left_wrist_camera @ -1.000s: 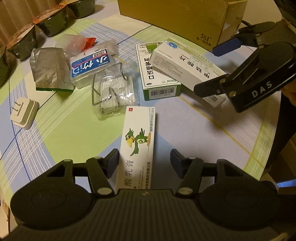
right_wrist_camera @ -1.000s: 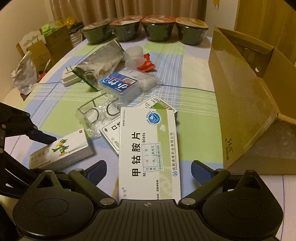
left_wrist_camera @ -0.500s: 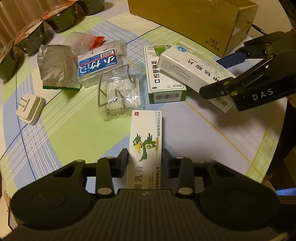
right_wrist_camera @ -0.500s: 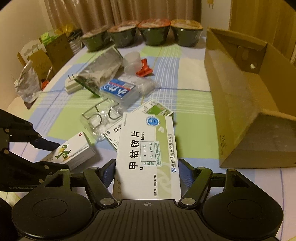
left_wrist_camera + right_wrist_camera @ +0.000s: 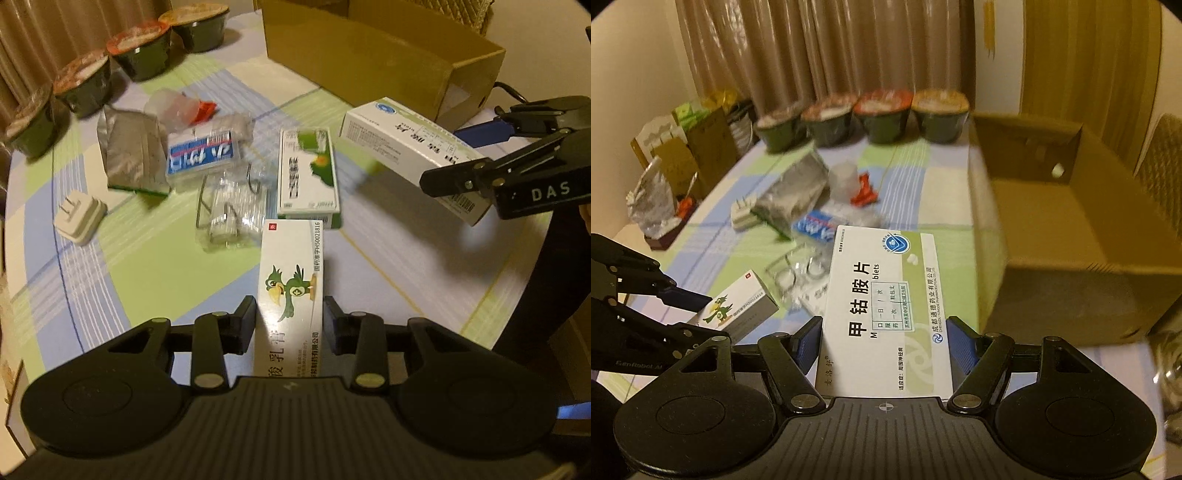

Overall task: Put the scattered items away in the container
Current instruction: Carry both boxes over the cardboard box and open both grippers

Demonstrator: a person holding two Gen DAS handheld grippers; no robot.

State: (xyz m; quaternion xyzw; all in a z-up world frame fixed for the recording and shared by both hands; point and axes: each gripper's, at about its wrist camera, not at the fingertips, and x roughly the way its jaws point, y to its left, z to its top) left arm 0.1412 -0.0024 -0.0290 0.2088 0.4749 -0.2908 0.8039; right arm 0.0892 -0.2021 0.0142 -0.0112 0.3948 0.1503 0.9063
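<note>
My left gripper is shut on a white ointment box with a green parrot, held above the table; it also shows in the right wrist view. My right gripper is shut on a larger white medicine box, lifted off the table, which shows at the right in the left wrist view. The open cardboard box stands at the right; in the left wrist view the cardboard box is at the far side. A green-and-white medicine box lies on the table.
On the checked tablecloth lie a silver foil pouch, a blue-labelled packet, a clear bag with wire hooks, a white plug adapter and a clear cup. Several instant-noodle bowls line the far edge.
Both grippers closed on their boxes and lifted them off the table. The right gripper rose with the large box, uncovering the green-and-white box beneath.
</note>
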